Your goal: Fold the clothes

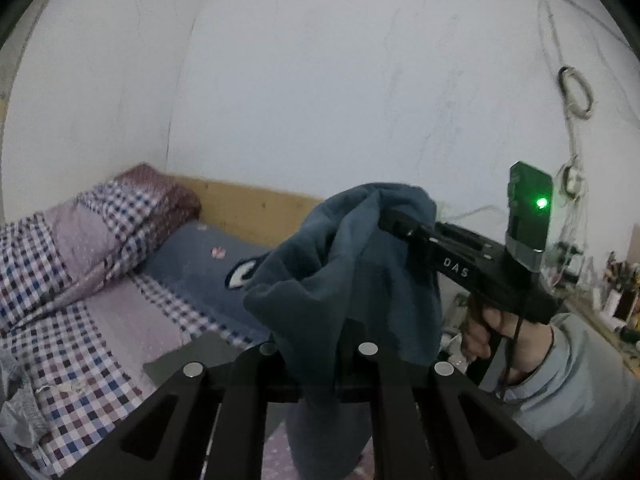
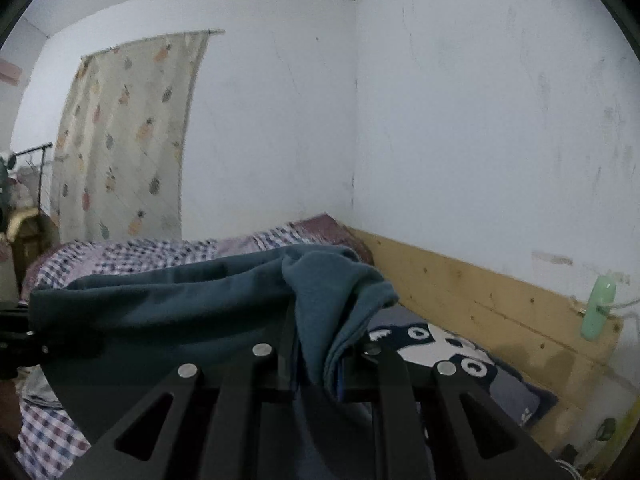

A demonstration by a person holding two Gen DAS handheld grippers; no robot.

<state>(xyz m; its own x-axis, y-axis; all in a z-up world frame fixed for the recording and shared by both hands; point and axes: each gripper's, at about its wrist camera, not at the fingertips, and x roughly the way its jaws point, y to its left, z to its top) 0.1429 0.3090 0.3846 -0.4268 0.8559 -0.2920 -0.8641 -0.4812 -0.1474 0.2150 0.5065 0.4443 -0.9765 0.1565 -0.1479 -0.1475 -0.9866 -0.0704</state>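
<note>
A: Starting with the left wrist view, what is there?

B: A teal-blue fleece garment hangs in the air above a bed. The left gripper has its two black fingers drawn in on a bunch of the cloth, which drapes down between them. Across from it, the right gripper pinches the upper edge of the same garment. A hand grips its black handle, with a pale grey-blue sleeve behind it and a green light on the body.

A: And below the garment?

B: A checked bedsheet in purple, blue and white, a checked quilt heaped to the left, and a blue pillow against a wooden headboard.

A: Now the right wrist view?

B: The same fleece garment stretches across the frame, held off the bed. The right gripper is closed narrowly on a folded edge of it. At the far left edge, dark parts of the left gripper meet the cloth; its hold cannot be made out here.

A: Anything around it?

B: The pillow shows a cartoon print. A pineapple-print curtain hangs on the far wall.
</note>
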